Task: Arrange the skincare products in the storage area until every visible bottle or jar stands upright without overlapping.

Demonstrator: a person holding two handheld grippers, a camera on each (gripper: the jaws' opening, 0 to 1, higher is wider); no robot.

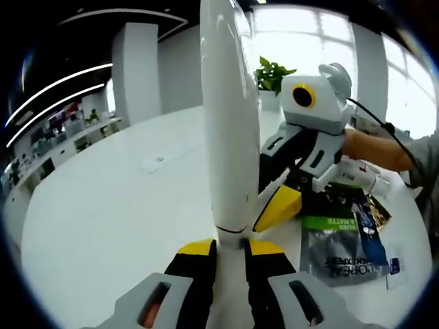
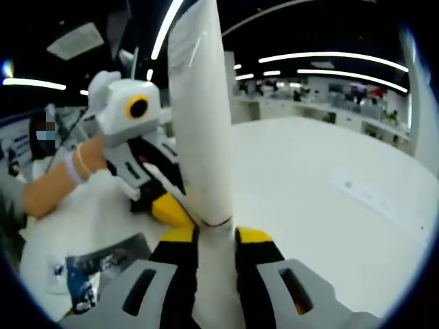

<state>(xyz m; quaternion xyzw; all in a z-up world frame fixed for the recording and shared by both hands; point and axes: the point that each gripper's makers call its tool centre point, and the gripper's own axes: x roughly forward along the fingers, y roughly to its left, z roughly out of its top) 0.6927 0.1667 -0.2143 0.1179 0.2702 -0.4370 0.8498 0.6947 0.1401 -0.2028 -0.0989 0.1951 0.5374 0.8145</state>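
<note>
A tall white bottle rises straight up the middle of the left gripper view. My left gripper is shut on its lower end, one yellow-tipped jaw on each side. My right gripper comes in from the right, with a yellow fingertip against the same bottle. In the right gripper view the white bottle stands between the jaws of my right gripper, which is shut on it. There my left gripper touches it from the left. Grey and green skincare sachets lie flat on the white table.
A blue tube and a white item lie among the sachets, which also appear at the lower left. A person's hand and forearm hold the grippers. A potted plant stands at the far edge.
</note>
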